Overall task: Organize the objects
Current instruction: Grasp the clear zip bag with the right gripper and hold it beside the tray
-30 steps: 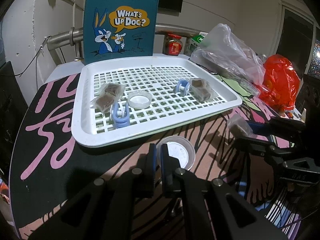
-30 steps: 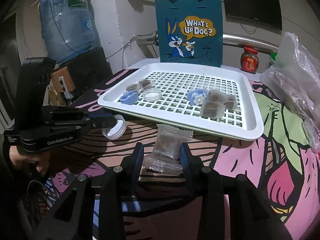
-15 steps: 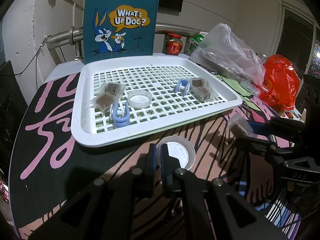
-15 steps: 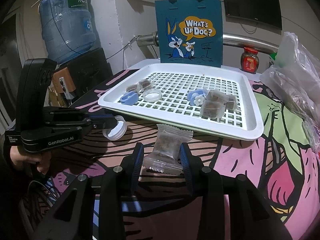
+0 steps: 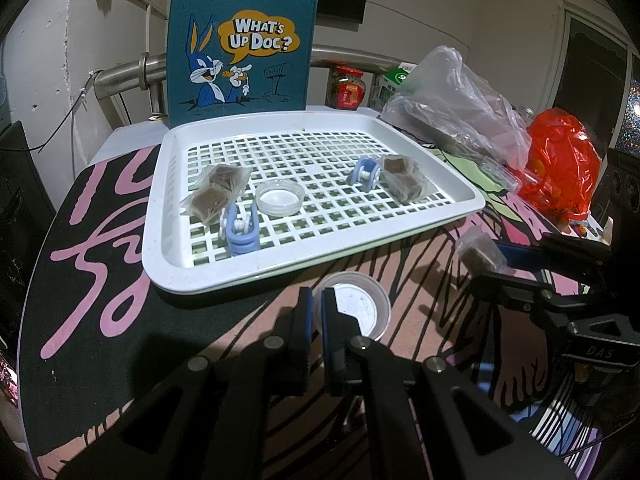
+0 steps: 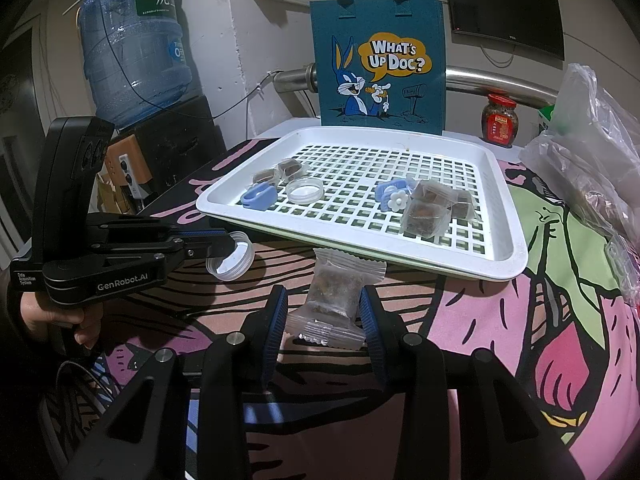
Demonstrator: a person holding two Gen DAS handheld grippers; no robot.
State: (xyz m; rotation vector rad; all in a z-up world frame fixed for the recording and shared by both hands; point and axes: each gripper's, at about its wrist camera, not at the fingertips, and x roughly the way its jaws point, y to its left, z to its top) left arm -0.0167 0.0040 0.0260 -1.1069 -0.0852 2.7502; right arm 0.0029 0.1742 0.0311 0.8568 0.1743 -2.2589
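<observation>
My left gripper point(image 5: 315, 300) is shut on the rim of a clear plastic lid point(image 5: 356, 310), in front of the white slotted tray point(image 5: 160, 208); it also shows in the right wrist view point(image 6: 224, 246) with the lid point(image 6: 232, 258). My right gripper point(image 6: 323, 306) is shut on a clear snack packet point(image 6: 334, 292) with a brown block, just before the tray's near edge point(image 6: 516, 256); the packet shows in the left wrist view point(image 5: 478, 252). On the tray lie two blue clips point(image 5: 240, 228) point(image 5: 365, 174), another clear lid point(image 5: 280, 198) and snack packets point(image 5: 214, 194) point(image 5: 402, 178).
A teal "What's Up Doc?" bag point(image 5: 240, 44) stands behind the tray. Clear plastic bags point(image 5: 452, 100) and a red bag point(image 5: 560, 160) lie to the right, with a red-lidded jar point(image 5: 346, 88). A water bottle point(image 6: 134, 64) stands at far left.
</observation>
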